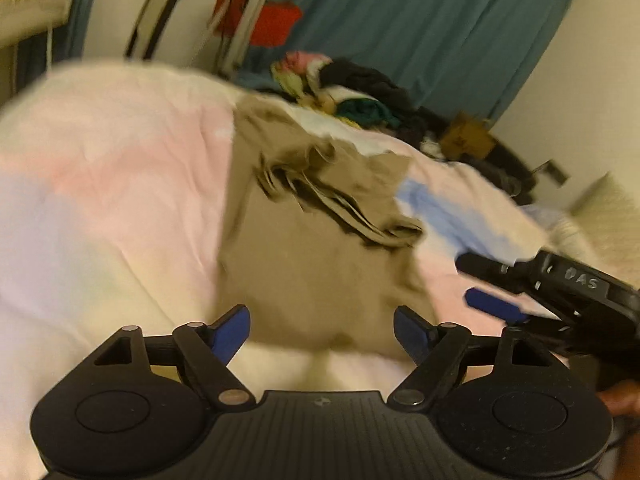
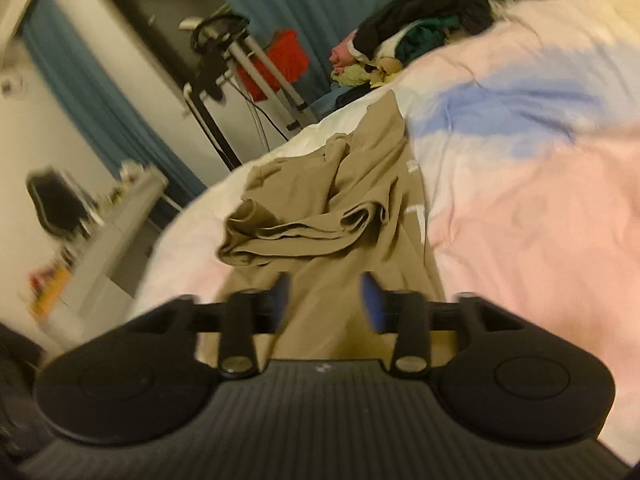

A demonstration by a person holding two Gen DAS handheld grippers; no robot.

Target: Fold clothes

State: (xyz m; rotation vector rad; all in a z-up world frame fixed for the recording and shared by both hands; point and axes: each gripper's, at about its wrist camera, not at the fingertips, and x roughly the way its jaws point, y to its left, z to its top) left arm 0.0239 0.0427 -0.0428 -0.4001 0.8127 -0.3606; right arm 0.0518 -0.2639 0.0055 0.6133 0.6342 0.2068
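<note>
A tan garment [image 1: 320, 248] lies crumpled on the pastel bed cover [image 1: 112, 168], bunched in folds near its middle. My left gripper [image 1: 320, 324] hovers over its near edge, open, with nothing between the blue pads. In the left wrist view my right gripper [image 1: 486, 284] reaches in from the right, just beside the garment's right edge. The right wrist view shows the same tan garment [image 2: 344, 208] stretching away from my right gripper [image 2: 325, 286]. Its fingers stand apart above the cloth and the pads press on nothing. Both views are blurred.
A pile of mixed clothes [image 1: 352, 88] [image 2: 412, 36] sits at the far end of the bed cover [image 2: 540, 208]. Beyond it hang a teal curtain [image 1: 420, 32], a metal stand [image 2: 256, 64] and a red item [image 2: 288, 60]. A white shelf [image 2: 120, 216] stands left of the bed.
</note>
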